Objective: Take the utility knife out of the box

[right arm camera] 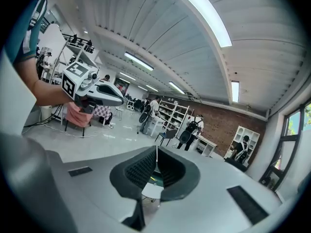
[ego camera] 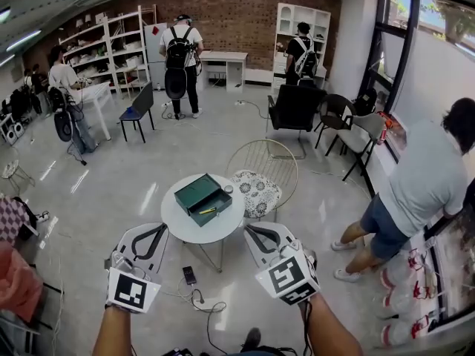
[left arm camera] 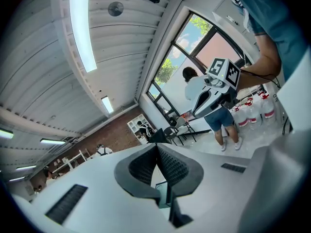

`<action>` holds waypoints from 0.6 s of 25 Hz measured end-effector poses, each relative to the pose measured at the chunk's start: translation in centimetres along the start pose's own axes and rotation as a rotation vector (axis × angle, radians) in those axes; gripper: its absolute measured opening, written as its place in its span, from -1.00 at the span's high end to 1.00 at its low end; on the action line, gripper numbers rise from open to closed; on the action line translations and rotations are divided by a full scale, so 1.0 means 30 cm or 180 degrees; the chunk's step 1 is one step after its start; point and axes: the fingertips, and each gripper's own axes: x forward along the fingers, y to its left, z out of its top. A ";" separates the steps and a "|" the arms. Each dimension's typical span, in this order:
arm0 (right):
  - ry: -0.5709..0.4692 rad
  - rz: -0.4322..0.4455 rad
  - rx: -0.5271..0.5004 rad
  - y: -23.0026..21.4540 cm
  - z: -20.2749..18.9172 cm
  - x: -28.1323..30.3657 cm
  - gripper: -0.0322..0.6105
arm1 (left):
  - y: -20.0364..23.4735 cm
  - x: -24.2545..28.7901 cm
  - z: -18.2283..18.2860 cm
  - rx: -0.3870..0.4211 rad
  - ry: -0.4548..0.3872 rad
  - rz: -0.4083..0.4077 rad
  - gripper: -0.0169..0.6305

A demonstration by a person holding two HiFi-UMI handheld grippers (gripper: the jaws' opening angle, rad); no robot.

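A dark green box lies open on a small round white table, with a yellow utility knife inside it near its front edge. My left gripper hovers short of the table's near left side, and my right gripper is short of its near right side. Neither touches the table or the box. In the left gripper view the pads meet at the tips with nothing between them. The right gripper view shows its pads closed the same way, and a bit of the green box shows in the gap below them.
A wire chair with a patterned cushion stands against the table's far right. A person stands to the right beside water bottles. A phone and cables lie on the floor under the table's near edge.
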 end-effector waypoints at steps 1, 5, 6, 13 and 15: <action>-0.0014 0.0030 -0.0003 -0.019 -0.012 0.007 0.78 | -0.005 0.021 0.001 0.0001 0.0030 0.0021 0.89; -0.0064 0.0135 -0.0012 -0.082 -0.047 0.034 0.78 | -0.022 0.091 0.010 0.0028 0.0126 0.0088 0.89; -0.0072 0.0154 -0.0013 -0.096 -0.054 0.040 0.78 | -0.025 0.104 0.015 0.0034 0.0138 0.0101 0.89; -0.0129 0.0207 0.0013 -0.147 -0.064 0.077 0.78 | -0.015 0.165 0.021 0.0073 0.0181 0.0118 0.89; -0.0116 0.0199 0.0018 -0.150 -0.050 0.095 0.78 | 0.017 0.172 0.020 0.0066 0.0167 0.0118 0.89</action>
